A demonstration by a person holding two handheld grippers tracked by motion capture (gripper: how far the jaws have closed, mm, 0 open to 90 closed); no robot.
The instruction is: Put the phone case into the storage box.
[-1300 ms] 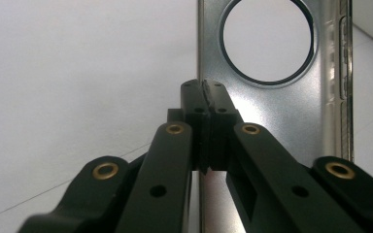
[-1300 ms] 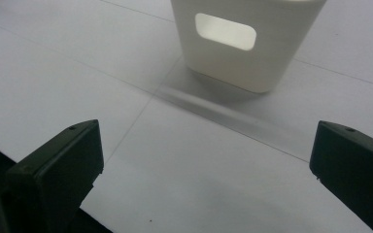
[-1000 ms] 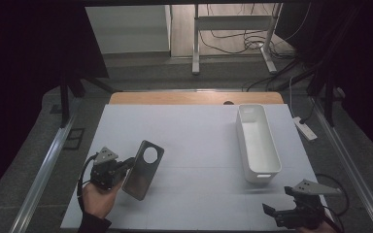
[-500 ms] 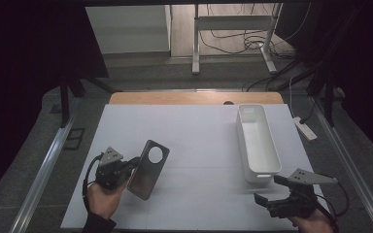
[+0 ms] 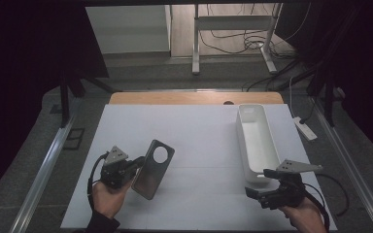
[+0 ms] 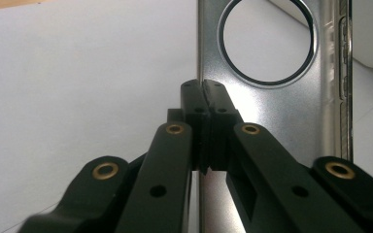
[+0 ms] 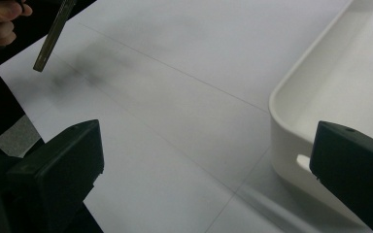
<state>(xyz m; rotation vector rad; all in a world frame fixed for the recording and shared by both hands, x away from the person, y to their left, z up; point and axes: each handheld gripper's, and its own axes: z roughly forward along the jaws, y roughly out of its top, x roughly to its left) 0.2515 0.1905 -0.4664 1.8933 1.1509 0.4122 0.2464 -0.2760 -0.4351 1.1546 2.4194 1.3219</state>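
**Table stock, left to right: one clamped phone case, one tray, two grippers**

1. Left gripper (image 5: 135, 167) – near left of the table, in the person's left hand (image 5: 108, 199). Jaws closed hard on the edge of the case; the left gripper view has the two tips pressed together with the metal sheet pinched between them, just below the round cut-out.

2. Case (image 5: 153, 169) – grey, metallic, flat, with a round camera hole (image 5: 161, 155) at its far end. Held clear of the table, tilted, long axis running from near left to far right. Left of centre, well apart from the tray. In the right gripper view it is a thin edge-on strip (image 7: 54, 34) at top left, its blurred shadow on the sheet beneath.

3. Table (image 5: 204, 145) – white sheet, faint crease lines; a strip of wood shows along the far edge.

4. Tray (image 5: 257, 143) – white, long, narrow, rounded corners, lying on the right side with its long axis running near to far. A slot handle (image 7: 303, 160) shows in its near end wall.

5. Right gripper (image 5: 261, 183) – near right, in the person's right hand (image 5: 303, 218), pointing left, just beside the near end of the tray. Jaws spread wide, nothing between them; the tray's near corner lies in front of the gap
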